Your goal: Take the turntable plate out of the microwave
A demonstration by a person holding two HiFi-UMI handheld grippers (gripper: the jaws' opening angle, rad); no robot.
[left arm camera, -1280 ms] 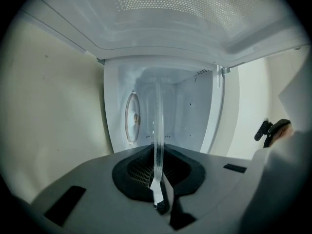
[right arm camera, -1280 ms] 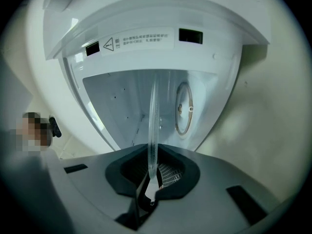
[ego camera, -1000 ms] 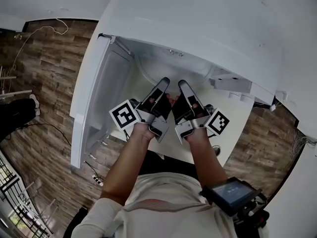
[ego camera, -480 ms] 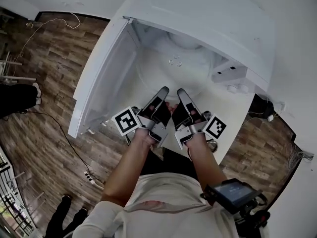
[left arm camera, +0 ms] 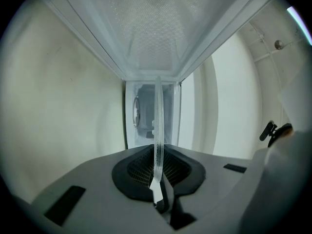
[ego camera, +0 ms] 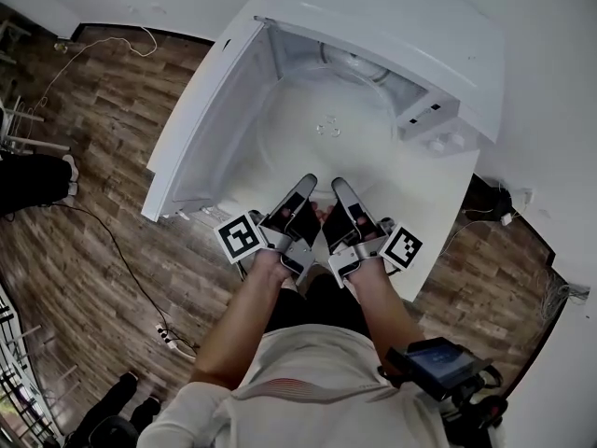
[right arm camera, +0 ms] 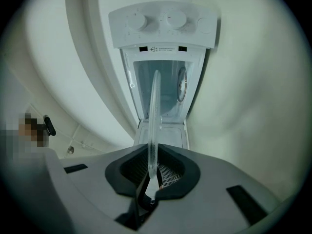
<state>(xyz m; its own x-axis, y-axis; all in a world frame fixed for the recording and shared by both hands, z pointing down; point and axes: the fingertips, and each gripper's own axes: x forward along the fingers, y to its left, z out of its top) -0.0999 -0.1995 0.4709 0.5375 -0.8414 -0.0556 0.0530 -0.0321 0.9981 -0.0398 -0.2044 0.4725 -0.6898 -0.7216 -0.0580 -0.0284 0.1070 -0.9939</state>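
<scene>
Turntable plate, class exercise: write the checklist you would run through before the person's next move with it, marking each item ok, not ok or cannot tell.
1. Left gripper shut on the turntable plate at its rim: ok.
2. Right gripper shut on the same rim: ok.
3. Plate runs straight between each pair of jaws, not skewed: ok.
4. Microwave door swung wide, out of the way: ok.
5. Plate's far rim out of the microwave cavity: cannot tell; the clear glass barely shows in the head view.
</scene>
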